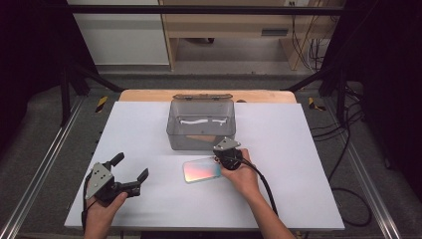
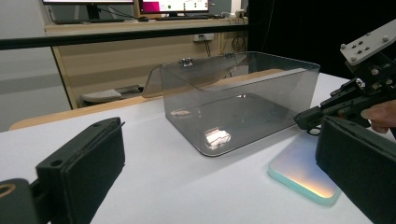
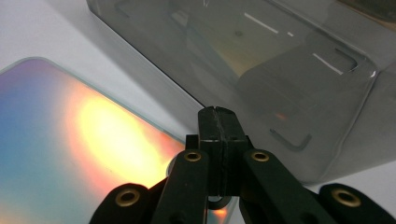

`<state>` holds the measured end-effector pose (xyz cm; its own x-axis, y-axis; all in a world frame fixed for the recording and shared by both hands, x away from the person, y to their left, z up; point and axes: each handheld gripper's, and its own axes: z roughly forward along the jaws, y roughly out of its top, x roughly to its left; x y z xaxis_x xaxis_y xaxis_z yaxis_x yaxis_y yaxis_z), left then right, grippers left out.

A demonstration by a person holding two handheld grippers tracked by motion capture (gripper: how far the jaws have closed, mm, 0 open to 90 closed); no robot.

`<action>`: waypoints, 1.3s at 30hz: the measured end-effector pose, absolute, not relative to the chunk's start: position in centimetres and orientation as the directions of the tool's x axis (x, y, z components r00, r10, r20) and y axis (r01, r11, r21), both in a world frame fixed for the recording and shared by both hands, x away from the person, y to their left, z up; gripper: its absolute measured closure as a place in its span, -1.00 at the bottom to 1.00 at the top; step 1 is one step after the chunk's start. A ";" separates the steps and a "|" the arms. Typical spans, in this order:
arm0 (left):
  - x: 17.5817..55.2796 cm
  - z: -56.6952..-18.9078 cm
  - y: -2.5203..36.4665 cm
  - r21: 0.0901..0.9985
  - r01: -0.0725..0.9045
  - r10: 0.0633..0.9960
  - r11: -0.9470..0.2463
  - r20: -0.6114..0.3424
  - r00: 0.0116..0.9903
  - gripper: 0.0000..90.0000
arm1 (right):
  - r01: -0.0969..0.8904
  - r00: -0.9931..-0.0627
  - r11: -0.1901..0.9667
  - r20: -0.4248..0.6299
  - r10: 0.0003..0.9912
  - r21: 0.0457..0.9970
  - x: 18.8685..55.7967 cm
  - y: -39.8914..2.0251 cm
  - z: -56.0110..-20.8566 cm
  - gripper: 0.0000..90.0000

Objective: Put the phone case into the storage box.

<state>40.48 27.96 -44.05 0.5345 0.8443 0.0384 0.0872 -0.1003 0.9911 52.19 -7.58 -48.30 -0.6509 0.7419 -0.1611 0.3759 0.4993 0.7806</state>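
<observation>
A flat iridescent plate [image 1: 201,170] lies on the white table [image 1: 298,149], just in front of a clear grey box [image 1: 200,124] whose lid stands open at the back. My right gripper [image 1: 219,157] is shut at the plate's right edge, close to the box's front wall. In the right gripper view its jaws [image 3: 218,116] are pressed together, with nothing visible between them, above the plate [image 3: 70,154] and beside the box [image 3: 280,60]. My left gripper [image 1: 130,168] rests wide open at the front left, apart from the plate [image 2: 303,172], and faces the box [image 2: 238,102].
The box looks empty apart from reflections. The right gripper [image 2: 308,119] and its hand show at the right of the left gripper view. Wooden furniture and cables stand beyond the table's far edge, and metal rails run along both sides.
</observation>
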 end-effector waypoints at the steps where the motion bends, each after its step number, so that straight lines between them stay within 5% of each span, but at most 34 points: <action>1: 40.5 -44.1 27.9 0.991 0.087 0.844 -0.102 0.040 0.535 -0.96 | 0.376 -0.651 0.499 -0.161 0.742 0.781 52.2 -7.6 -48.3 1.00; 39: 40.4 -44.0 27.8 0.990 0.085 0.840 -0.115 0.051 0.540 -0.96 | 0.452 -0.719 0.547 -0.075 0.691 0.704 53.0 -7.6 -47.8 1.00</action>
<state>40.36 27.84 -44.03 0.5397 0.8403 0.0511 0.0847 -0.1146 0.9898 52.98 -7.63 -47.79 -0.7194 0.6905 -0.0746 0.4523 0.5473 0.7041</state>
